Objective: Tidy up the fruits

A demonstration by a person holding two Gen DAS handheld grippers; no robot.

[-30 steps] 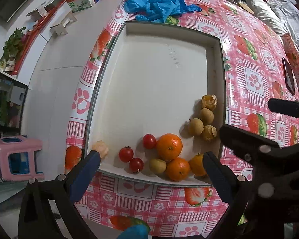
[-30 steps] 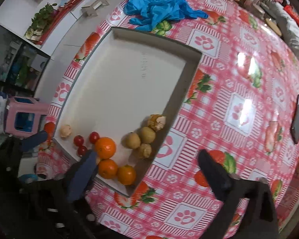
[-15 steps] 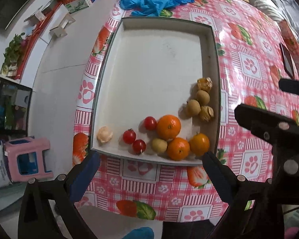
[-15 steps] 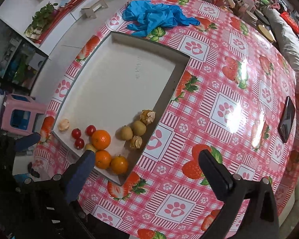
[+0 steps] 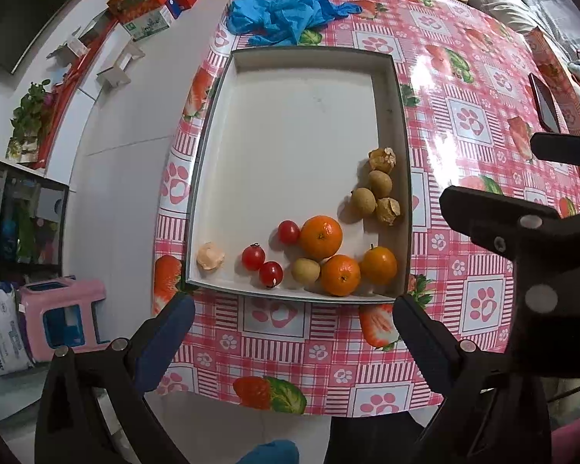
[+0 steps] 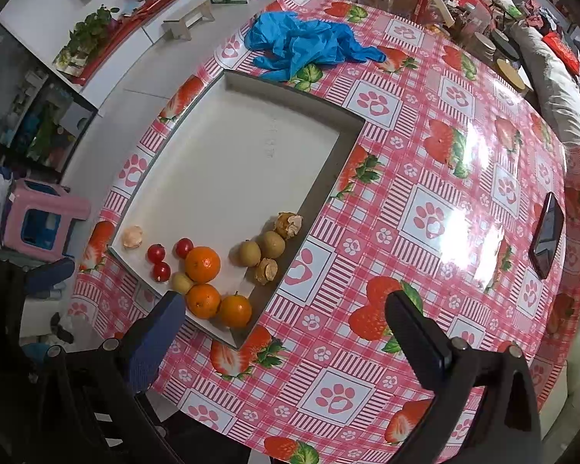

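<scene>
Right now both tools hang above the near edge of the table [image 5: 464,89], well apart from the fruit, which suggests sorting has not begun. The left hand-held gripper [image 5: 294,332] has its fingers spread wide with nothing between them, and the right hand-held gripper [image 6: 286,332] is just as wide apart and empty.

All the fruit sits in the near end of a shallow white tray [image 5: 208,147] that lies on the pink strawberry tablecloth; the far part of the tray is bare. Three oranges [image 5: 321,236] cluster near the tray's near right corner, touching or nearly touching one another. Three cherry tomatoes [image 5: 253,258] lie just left of them, and one small tan round fruit [image 5: 306,270] is wedged among the oranges. Four more small brown fruits [image 5: 379,193], two with cracked shells, gather against the right wall. A pale piece of peel [image 5: 210,256] rests alone in the near left corner.

Judging from this, the kinds are loosely grouped but mixed at the seams, so the empty far stretch looks like room to separate them. A heap of blue gloves [image 5: 286,17] lies beyond the tray, and a phone [image 6: 548,234] rests far right.
</scene>
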